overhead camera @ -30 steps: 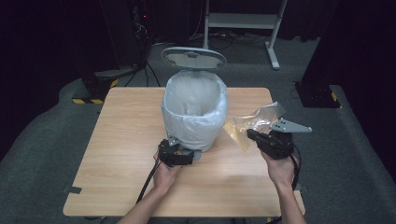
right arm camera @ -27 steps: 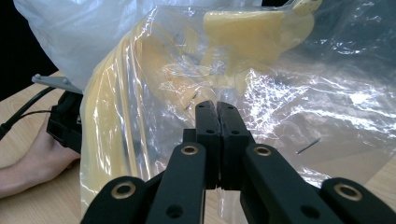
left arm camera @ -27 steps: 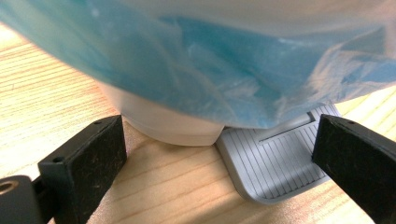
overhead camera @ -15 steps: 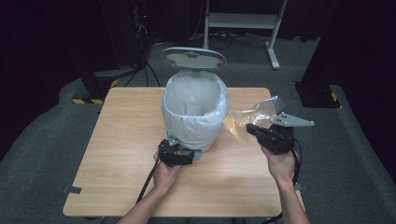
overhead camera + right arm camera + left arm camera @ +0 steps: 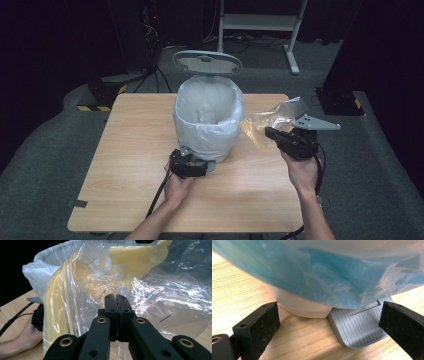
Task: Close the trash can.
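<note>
Plastic bag (image 5: 267, 122): a crumpled clear bag with yellowish contents, held up just right of the bin's rim, above the table; in the right gripper view the film is seen pinched at its lower part.
Right gripper (image 5: 270, 133): jaws closed flat together on the bag's film, as seen in the right gripper view (image 5: 116, 300); carried by the person's right hand (image 5: 302, 172).
Left gripper (image 5: 192, 162): set low at the bin's foot, jaws standing wide apart; in the left gripper view the grey pedal (image 5: 359, 327) lies between them, nearer the right jaw, and no pad is seen pressing on it.
Bin (image 5: 209, 122): a pale pedal bin lined with a translucent liner (image 5: 220, 135), standing mid-table with its lid (image 5: 207, 62) raised behind the mouth.
Step in hand: the bag is judged to be on its way into the open bin, with the mouth not yet reached.
Next move: the bag is to be lifted over the near rim and leftward, then released above the liner; the lid must be kept up meanwhile.
Obstacles: the liner's overhanging fold at the rim could be snagged by the loose film.
Surroundings: a wooden table (image 5: 135, 150) on grey carpet, with dark stands and cables behind.
</note>
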A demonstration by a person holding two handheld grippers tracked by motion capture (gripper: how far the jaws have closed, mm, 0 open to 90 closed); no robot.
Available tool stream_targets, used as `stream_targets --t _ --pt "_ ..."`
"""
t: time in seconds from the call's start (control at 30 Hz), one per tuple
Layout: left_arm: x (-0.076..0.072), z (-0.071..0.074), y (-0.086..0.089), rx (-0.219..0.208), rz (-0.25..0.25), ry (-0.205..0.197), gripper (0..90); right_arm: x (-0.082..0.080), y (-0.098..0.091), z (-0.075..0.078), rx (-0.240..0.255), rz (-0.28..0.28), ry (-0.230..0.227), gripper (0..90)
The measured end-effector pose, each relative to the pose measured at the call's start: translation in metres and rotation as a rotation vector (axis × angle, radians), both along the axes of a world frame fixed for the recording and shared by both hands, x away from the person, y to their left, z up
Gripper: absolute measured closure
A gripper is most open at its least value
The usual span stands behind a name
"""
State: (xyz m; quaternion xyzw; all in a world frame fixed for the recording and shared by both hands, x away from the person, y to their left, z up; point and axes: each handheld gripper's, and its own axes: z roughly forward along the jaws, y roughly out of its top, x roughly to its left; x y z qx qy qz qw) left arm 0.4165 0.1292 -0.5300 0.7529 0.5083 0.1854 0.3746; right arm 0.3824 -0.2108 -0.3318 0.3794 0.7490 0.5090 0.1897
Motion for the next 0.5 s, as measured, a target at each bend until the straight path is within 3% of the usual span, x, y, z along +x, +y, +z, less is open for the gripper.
stream_targets --t 0.5 --pt "0.0 0.0 0.0 0.0 0.002 0.0 3.2 0.012 0.014 0.014 0.006 0.036 -0.008 89.2"
